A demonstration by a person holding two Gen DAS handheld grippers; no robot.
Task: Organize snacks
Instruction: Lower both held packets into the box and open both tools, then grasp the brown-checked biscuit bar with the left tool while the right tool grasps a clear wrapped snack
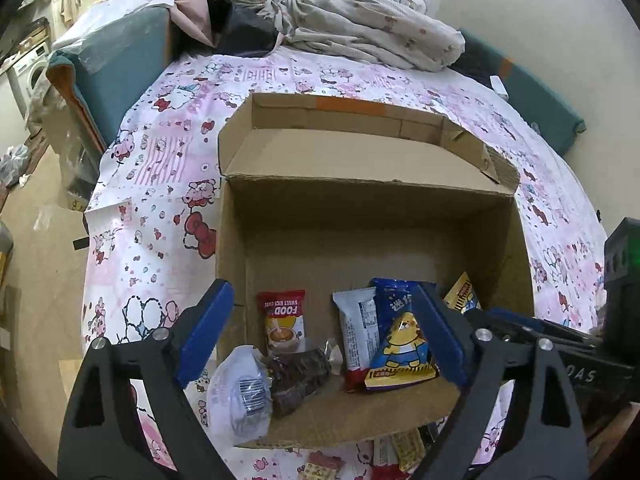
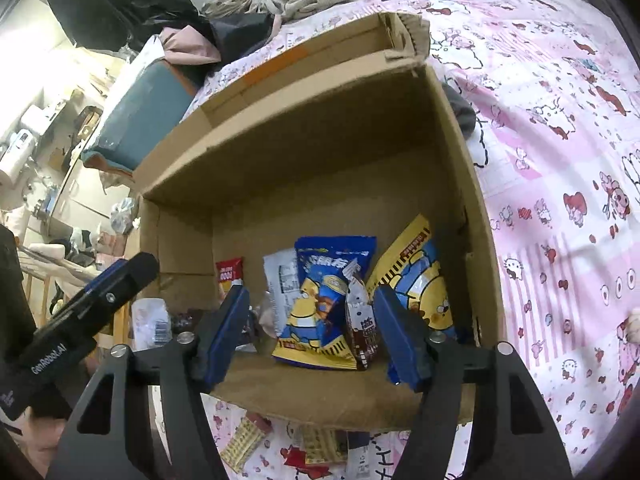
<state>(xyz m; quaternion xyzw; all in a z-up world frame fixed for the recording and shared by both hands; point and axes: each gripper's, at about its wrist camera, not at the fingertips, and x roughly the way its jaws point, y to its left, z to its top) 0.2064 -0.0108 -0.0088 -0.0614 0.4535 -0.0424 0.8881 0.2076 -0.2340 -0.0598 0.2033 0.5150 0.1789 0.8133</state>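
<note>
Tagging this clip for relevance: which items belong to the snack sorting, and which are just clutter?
Job:
cardboard box
blue cartoon-tiger snack bag
red FOOD rice cake packet
loose packets in front of the box

Clutter:
crumpled floral bedding
washing machine

Matt brown cardboard box [image 1: 360, 208], glossy plastic snack wrappers [image 1: 400, 344], printed cloth bedsheet [image 1: 168, 184]

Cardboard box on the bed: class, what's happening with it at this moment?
A person holds two grippers over the cardboard box, sorting snacks into it. Both the left gripper and right gripper are open and hold nothing. Inside lie a blue tiger packet, a red rice cake packet and others. A few snacks remain on the bedsheet outside.
</note>
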